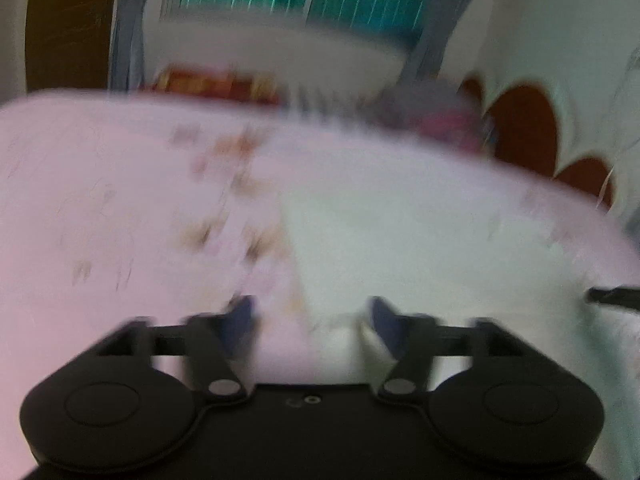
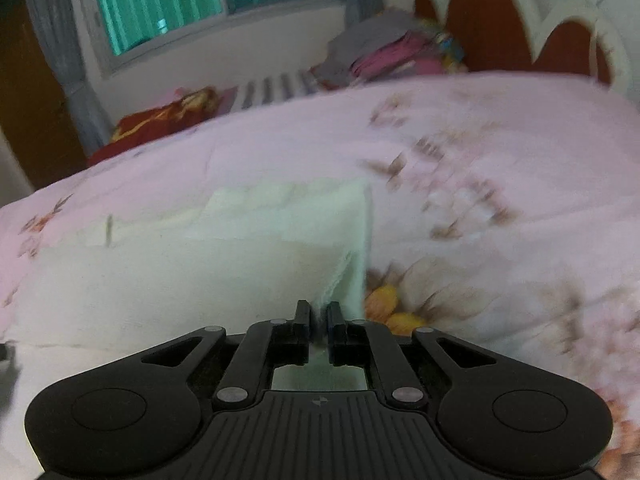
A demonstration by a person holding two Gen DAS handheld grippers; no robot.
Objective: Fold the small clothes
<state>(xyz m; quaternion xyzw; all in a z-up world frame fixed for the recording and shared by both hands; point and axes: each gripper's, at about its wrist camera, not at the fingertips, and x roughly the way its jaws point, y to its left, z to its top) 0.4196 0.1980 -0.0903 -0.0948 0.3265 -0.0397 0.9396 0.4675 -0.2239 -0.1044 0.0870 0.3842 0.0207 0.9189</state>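
A pale cream garment [image 2: 192,256] lies spread on the pink flowered bedsheet [image 2: 500,152]. My right gripper [image 2: 319,314] is shut on the garment's near right corner, and cloth shows between its fingers. In the left wrist view, which is blurred, the same garment [image 1: 420,232] lies ahead and to the right. My left gripper [image 1: 310,312] is open and empty, low over the garment's left edge, with sheet [image 1: 100,200] on its left side. A dark tip [image 1: 612,298] shows at that view's right edge.
A pile of grey and pink clothes [image 2: 384,52] sits at the bed's far side by the red and white headboard [image 2: 500,20]. A red cloth [image 2: 160,120] lies at the far left edge. A window with teal blinds [image 2: 160,4] is behind.
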